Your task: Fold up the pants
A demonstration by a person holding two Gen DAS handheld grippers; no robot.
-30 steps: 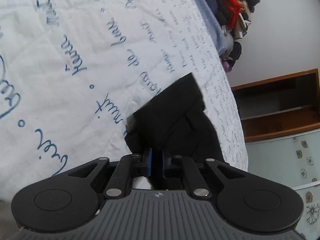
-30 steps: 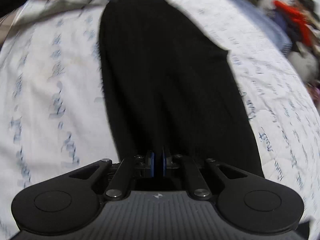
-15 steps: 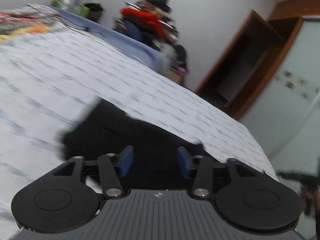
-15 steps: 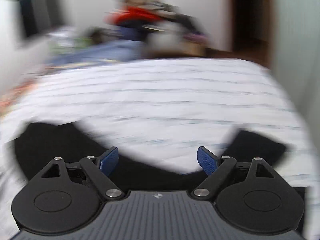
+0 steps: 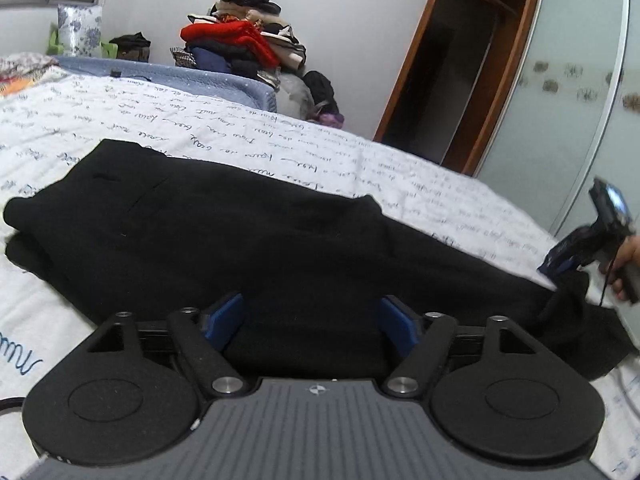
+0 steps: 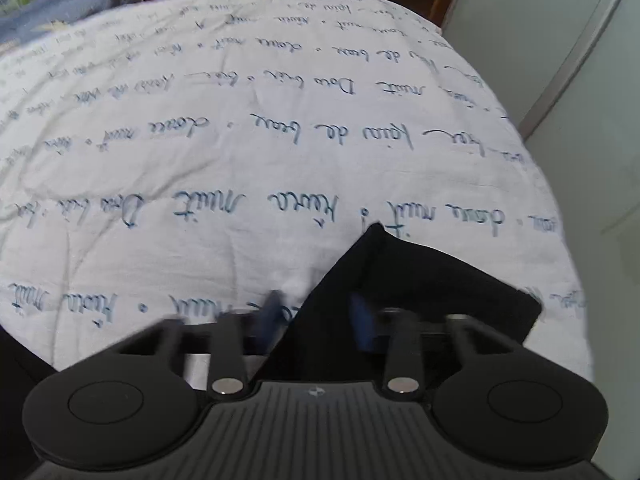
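Since 1 second ago, both views are swung from looking down the length of the pants to looking across them, and the clamp each gripper had on the fabric is changed: the left gripper (image 5: 312, 326) has just been opening, while the right gripper has opened wide and has just been closing again.

In the left wrist view the 2 blue pads (image 5: 224, 318) are seen spread well apart, released, with the black pants (image 5: 248, 236) lying under and ahead of them but not pinched.

In the right wrist view the right gripper (image 6: 316, 318) is blurred; its 2 blue pads (image 6: 362, 318) are seen part-way closed, with the edge of a black trouser leg end (image 6: 420, 280) lying between them. Whether the pads already press on the cloth cannot be told.

The pants are laid flat across the white bedspread printed with blue handwriting (image 6: 280, 120), stretched from left to right in the left wrist view. At the right edge of that view the right gripper is seen in a person's hand (image 5: 624, 264), just above the leg end.

Beyond the bed a pile of clothes (image 5: 244, 48) is stacked against the wall, with a wooden doorframe (image 5: 424, 60) to its right.
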